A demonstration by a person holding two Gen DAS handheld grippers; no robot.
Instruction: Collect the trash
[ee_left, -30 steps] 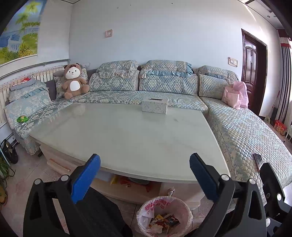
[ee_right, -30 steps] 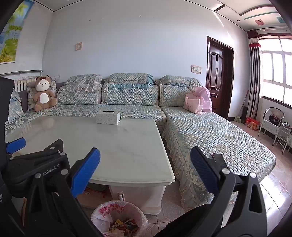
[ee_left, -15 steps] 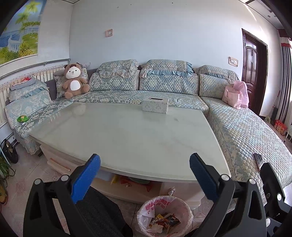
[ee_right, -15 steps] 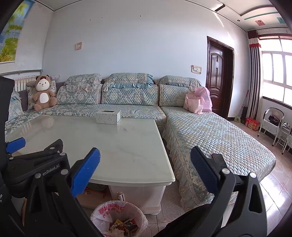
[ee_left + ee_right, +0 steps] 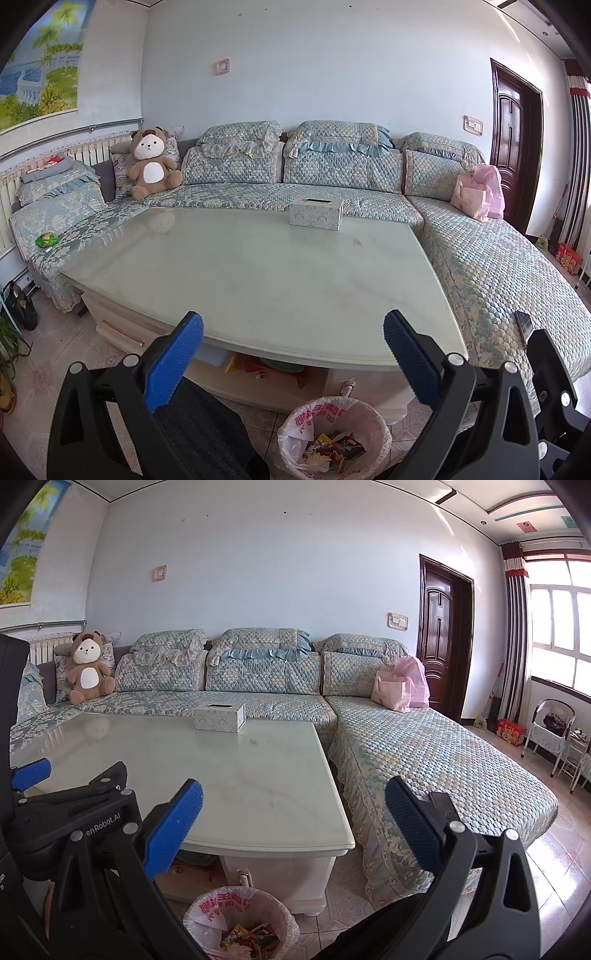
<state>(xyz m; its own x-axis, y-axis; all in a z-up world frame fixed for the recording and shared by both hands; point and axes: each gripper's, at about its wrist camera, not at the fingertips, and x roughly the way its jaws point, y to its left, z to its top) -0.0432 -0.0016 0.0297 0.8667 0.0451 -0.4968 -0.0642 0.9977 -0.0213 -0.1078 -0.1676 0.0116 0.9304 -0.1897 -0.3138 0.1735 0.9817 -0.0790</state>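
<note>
A waste bin (image 5: 334,435) lined with a pink-printed bag stands on the floor in front of the table and holds several wrappers; it also shows in the right wrist view (image 5: 240,923). A green wrapper (image 5: 47,240) lies on the left sofa seat. My left gripper (image 5: 293,328) is open and empty, held above the bin at the table's near edge. My right gripper (image 5: 293,797) is open and empty, beside the left one, which shows at the left of the right wrist view.
A pale marble coffee table (image 5: 258,273) carries a tissue box (image 5: 316,213). A quilted corner sofa (image 5: 491,266) wraps around it, with a teddy bear (image 5: 151,164), pink bags (image 5: 478,192) and a dark phone (image 5: 523,322). A door (image 5: 445,642) and folding chair (image 5: 552,731) stand at the right.
</note>
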